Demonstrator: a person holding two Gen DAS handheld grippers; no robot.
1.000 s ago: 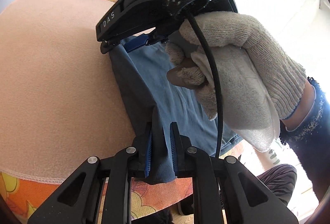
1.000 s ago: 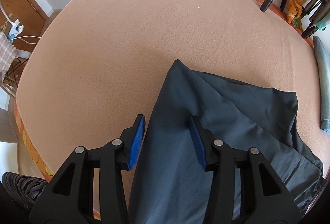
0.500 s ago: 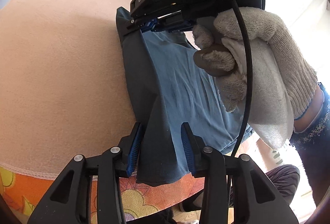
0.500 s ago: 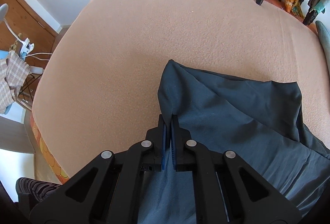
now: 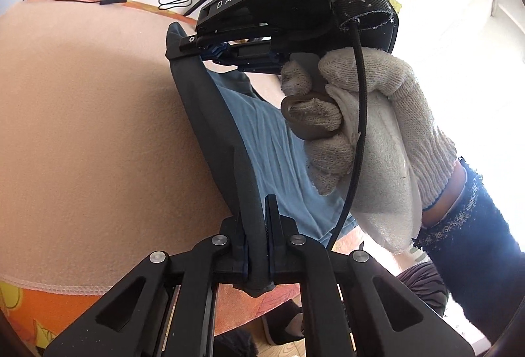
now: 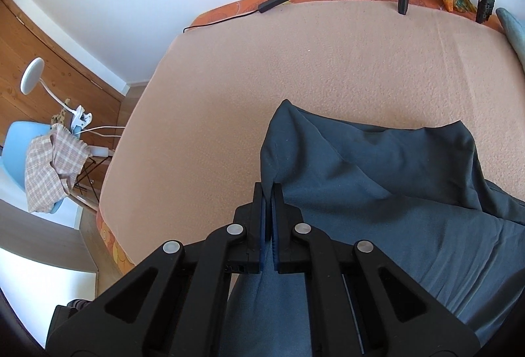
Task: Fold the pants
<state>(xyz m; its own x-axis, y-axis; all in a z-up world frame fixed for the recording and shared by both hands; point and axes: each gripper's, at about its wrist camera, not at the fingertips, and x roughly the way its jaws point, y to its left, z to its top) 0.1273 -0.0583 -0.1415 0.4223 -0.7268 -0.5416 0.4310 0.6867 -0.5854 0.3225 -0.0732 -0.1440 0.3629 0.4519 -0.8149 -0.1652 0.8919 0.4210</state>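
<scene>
Pants [image 6: 387,179], soft, limp and light (draping from each pinch), are clamped along one edge by left tool [image 5: 259,245] and right tool [image 6: 269,225].

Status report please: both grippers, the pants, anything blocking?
Left hand-held gripper shut on pants, jaws just closed. Right hand-held gripper shut on pants. Blanket ahead bare.
</scene>
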